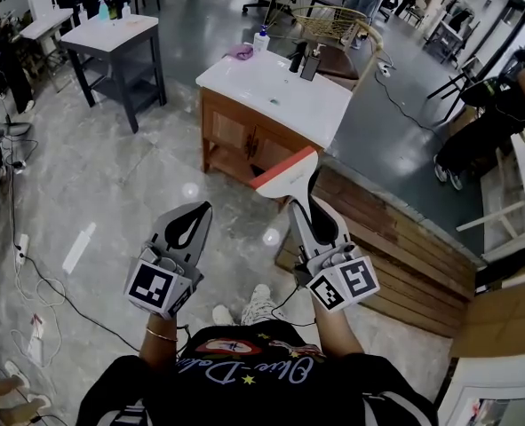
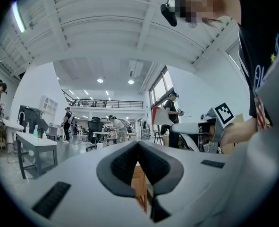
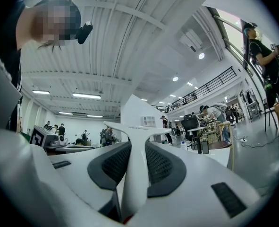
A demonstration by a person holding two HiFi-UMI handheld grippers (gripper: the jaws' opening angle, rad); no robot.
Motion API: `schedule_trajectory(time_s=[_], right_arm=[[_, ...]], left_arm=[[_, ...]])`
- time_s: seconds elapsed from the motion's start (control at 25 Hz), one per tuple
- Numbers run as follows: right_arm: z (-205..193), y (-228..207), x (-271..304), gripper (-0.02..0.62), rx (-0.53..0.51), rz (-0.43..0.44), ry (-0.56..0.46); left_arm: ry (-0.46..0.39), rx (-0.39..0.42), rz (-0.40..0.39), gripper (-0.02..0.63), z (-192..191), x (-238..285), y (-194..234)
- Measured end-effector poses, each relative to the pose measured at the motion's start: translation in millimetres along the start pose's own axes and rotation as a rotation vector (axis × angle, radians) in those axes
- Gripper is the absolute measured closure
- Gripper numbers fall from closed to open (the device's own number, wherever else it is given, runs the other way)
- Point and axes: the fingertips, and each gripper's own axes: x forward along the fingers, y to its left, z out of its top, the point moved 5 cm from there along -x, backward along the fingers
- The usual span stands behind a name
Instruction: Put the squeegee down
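The right claw (image 1: 305,209) pinches the squeegee (image 1: 286,174) by its white handle, head raised in the air short of the counter (image 1: 280,91); it looks light, rigid and smooth enough to slip; the left claw (image 1: 197,216) is closed, empty.

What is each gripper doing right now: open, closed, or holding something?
Left gripper: closed, nothing in it.
Right gripper: closed on the squeegee handle.
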Motion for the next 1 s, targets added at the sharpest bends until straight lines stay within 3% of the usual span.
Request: schedule_trajectory(time_s=[0.36,1.0], right_arm=[[2.4,-2.3,19.5,0.512,-0.03,0.03,0.01],[4.4,-31.0,64.6,0.512,-0.004,0.064,-0.02]], left_arm=[[0.013,-0.014,0.028,0.617,-1.7,6.0,14.1],[0.018,0.035,0.046,0.617,8.6,40.0,43.0]])
